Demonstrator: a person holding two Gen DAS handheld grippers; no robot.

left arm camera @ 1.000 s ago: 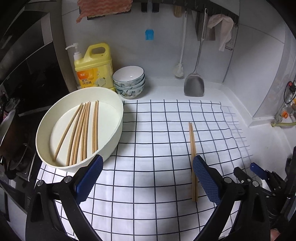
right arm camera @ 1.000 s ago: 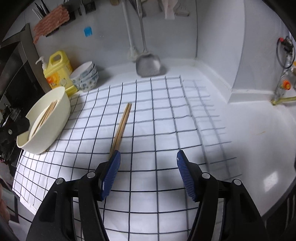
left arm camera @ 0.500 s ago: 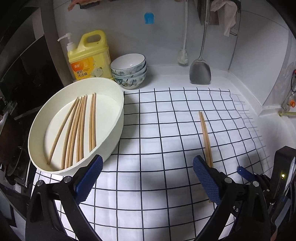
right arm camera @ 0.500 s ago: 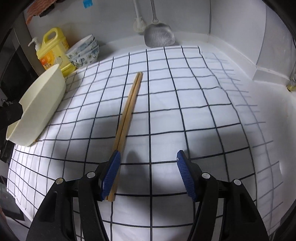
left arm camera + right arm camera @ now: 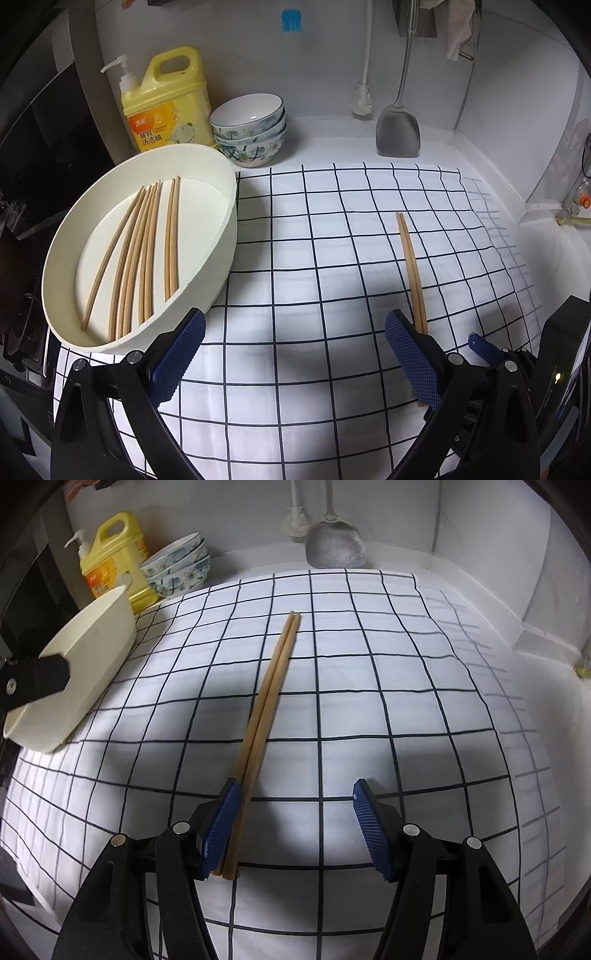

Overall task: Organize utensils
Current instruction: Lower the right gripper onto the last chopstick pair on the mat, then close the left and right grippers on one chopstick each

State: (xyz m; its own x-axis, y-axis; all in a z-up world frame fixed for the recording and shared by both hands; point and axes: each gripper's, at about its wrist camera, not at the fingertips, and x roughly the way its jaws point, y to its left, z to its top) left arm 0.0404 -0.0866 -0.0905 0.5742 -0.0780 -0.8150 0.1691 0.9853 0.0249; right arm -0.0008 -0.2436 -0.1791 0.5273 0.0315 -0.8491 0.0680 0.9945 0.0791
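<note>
Only readable text is on the yellow detergent bottle: its orange label has white Chinese characters, "餐具洗洁精" in two lines, plus a small brand mark above them, too small to make out. In the right wrist view the same bottle's label is blurred, unreadable. No other text, numbers or signs legible.

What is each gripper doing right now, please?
Left gripper: open, holding nothing.
Right gripper: open, jaws around the chopsticks, not yet closed.
</note>
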